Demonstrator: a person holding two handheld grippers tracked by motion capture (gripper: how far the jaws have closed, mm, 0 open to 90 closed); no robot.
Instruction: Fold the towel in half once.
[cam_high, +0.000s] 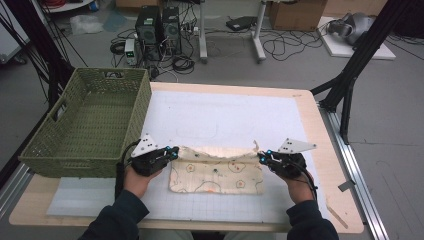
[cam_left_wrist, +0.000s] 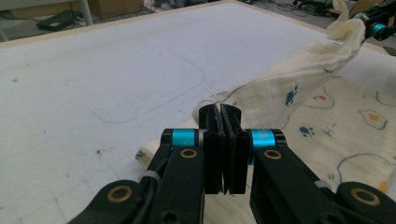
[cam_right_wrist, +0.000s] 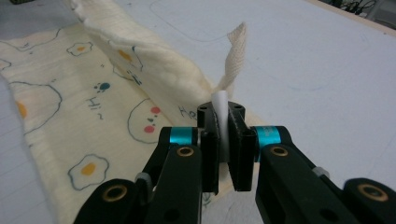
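Plainly, both sets of jaws are pressed together on cloth: the left gripper (cam_left_wrist: 223, 116) pinches the far left corner of the cream cloth (cam_high: 216, 172), its pads closed flat with the fabric edge bunched just beyond them, and the right gripper (cam_right_wrist: 223, 116) pinches the far right corner, a white strip of fabric caught between its pads and a twisted woven loop (cam_right_wrist: 235, 56) standing up just past them. Between the two grips the far edge of the cloth is lifted off the worktop and hangs in a slack, rolled ridge, while the near part lies flat on the white mat (cam_high: 220, 115), printed side up with small fried-egg and face drawings in orange, blue and red. In the high view the left gripper (cam_high: 172, 153) sits at the left end of that ridge and the right gripper (cam_high: 262, 156) at its right end, each held by a hand in a dark sleeve coming in from the near edge. The cloth lies near the front middle of the worktop (cam_high: 325, 150), whose wooden border frames the mat. A green woven basket (cam_high: 87, 122) stands on the left side, just beside the left hand.
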